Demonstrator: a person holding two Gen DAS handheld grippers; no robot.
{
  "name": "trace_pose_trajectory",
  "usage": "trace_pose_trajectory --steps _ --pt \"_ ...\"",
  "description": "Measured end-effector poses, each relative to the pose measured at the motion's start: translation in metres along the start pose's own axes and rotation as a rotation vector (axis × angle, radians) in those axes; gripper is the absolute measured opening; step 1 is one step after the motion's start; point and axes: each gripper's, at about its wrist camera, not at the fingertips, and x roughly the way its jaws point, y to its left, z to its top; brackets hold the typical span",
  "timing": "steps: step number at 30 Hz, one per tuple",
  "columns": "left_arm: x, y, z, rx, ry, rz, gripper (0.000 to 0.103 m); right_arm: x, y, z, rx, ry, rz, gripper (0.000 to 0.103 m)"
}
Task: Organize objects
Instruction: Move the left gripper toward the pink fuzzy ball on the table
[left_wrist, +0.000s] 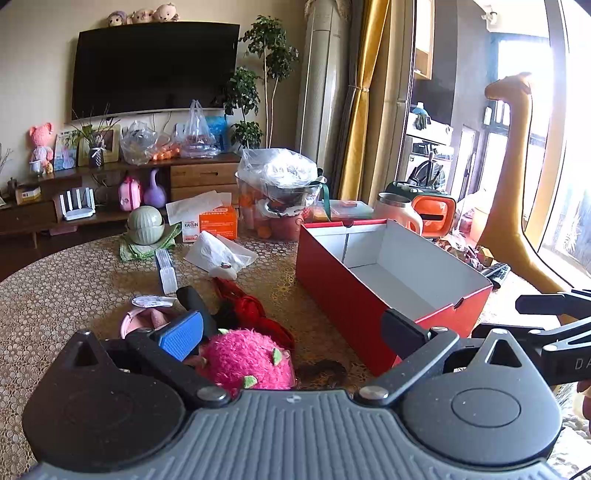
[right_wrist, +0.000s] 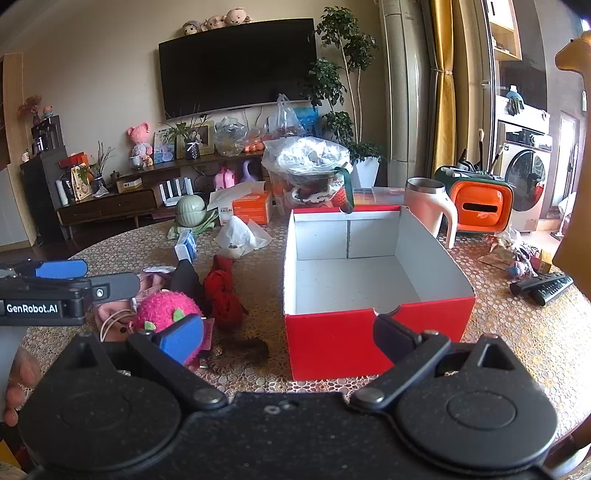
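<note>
An empty red box (left_wrist: 347, 291) with a white inside stands open on the round table; it also shows in the right wrist view (right_wrist: 332, 336). A fuzzy pink ball toy (left_wrist: 243, 358) with green leaves lies left of it, also in the right wrist view (right_wrist: 166, 306). A red cloth (left_wrist: 255, 310) lies behind the toy, also in the right wrist view (right_wrist: 221, 295). My left gripper (left_wrist: 291, 328) is open and empty, just above the pink toy. My right gripper (right_wrist: 288, 332) is open and empty, in front of the box's near wall. The left gripper (right_wrist: 74, 280) shows at the left of the right wrist view.
A pink item (left_wrist: 144, 317), a white packet (left_wrist: 166, 269) and a tissue (left_wrist: 218, 254) lie on the patterned table (left_wrist: 74, 280). A mug (right_wrist: 428, 206), an orange case (right_wrist: 480, 206), a bagged bowl (right_wrist: 310, 170) and remotes (right_wrist: 546, 288) stand around the box.
</note>
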Motion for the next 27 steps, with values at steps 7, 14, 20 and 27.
trace_pose_trajectory --steps 7,14,20,27 --pt "0.001 0.001 0.001 0.003 -0.006 0.007 0.103 0.0 0.011 -0.001 -0.002 0.001 -0.018 0.099" --pt "0.001 0.001 0.002 -0.005 0.005 0.013 0.103 0.001 0.011 -0.002 -0.002 0.002 -0.016 0.099" --pt "0.0 0.005 0.002 -0.022 0.007 0.007 0.103 0.002 0.011 -0.002 0.002 0.003 -0.021 0.099" --pt "0.004 0.006 0.003 -0.031 0.014 -0.012 0.103 0.004 0.007 0.0 0.003 0.008 -0.026 0.099"
